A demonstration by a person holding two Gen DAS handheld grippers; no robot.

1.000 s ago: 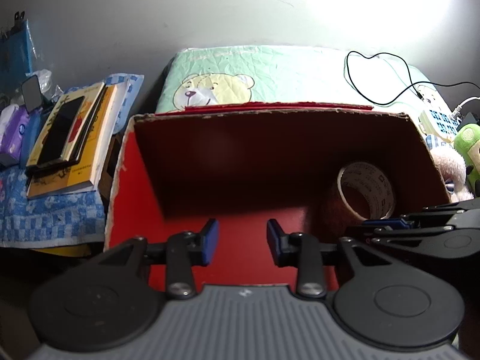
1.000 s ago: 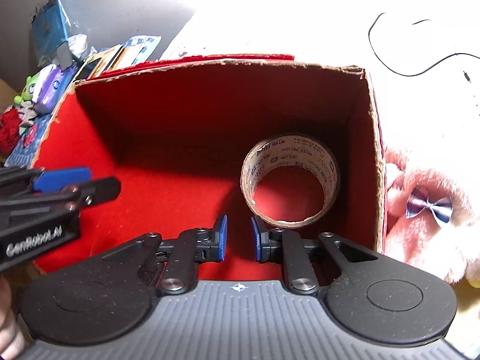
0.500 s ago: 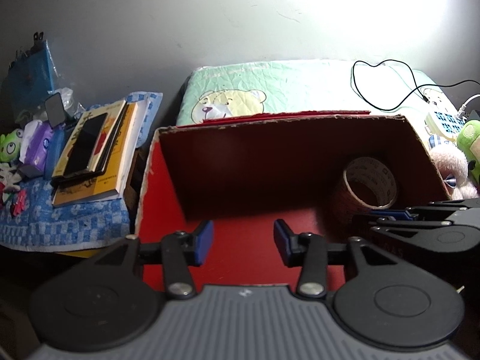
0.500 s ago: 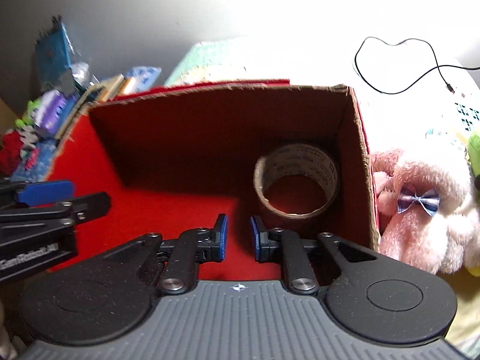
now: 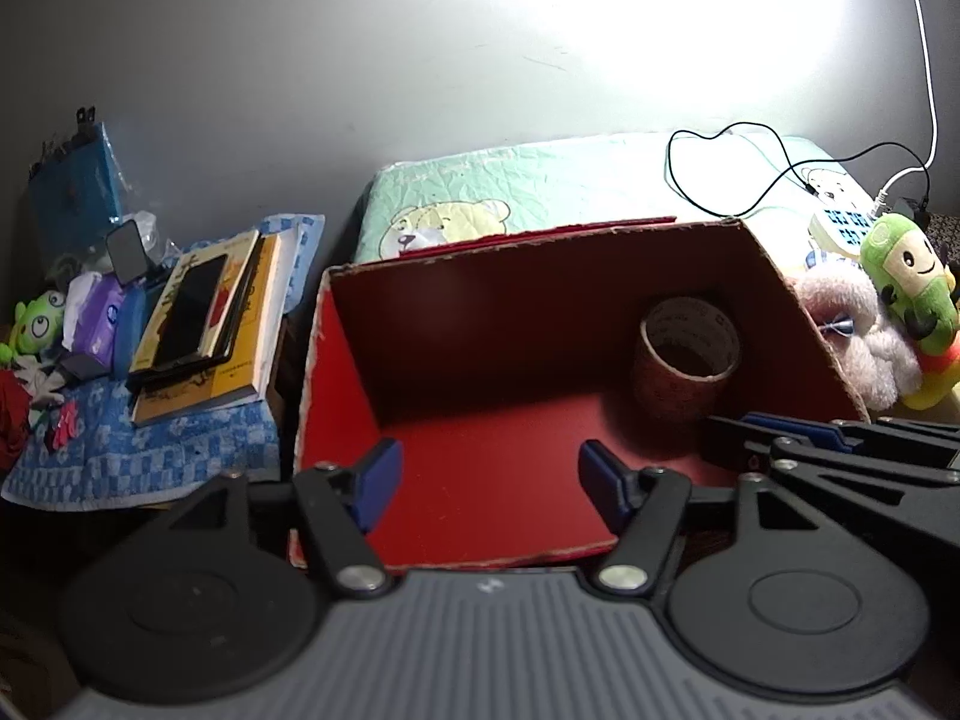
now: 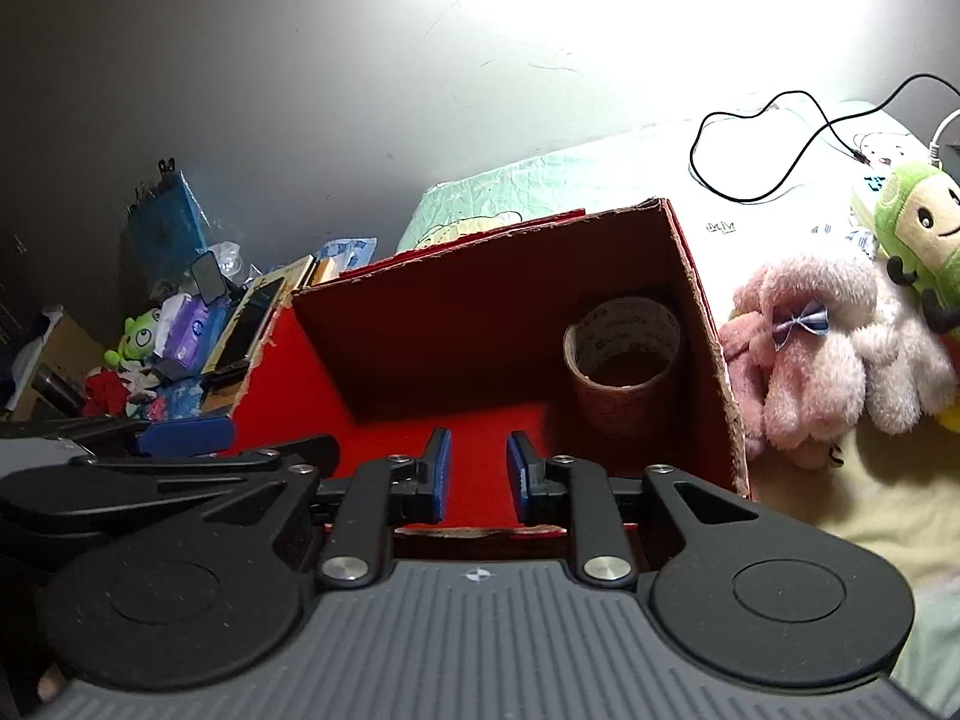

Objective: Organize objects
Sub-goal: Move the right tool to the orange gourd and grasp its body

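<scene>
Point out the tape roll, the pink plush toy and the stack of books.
tape roll [image 6: 624, 354], right wrist view, its top rim
pink plush toy [image 6: 804, 360], right wrist view, its body
stack of books [image 5: 240, 324], left wrist view, top cover

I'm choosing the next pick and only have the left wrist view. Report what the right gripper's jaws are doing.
Observer: The right gripper has a narrow gap between its pads. They have just been opening, and nothing is between them.
Operator: Describe the pink plush. The box wall hides most of it from me.
Observer: The pink plush shows whole, lying beside the right wall of the red box, with a striped bow on it.
Operator: Tell me what lies in front of it.
Observer: Only pale yellow bedding, as far as the right wrist view shows.
</scene>
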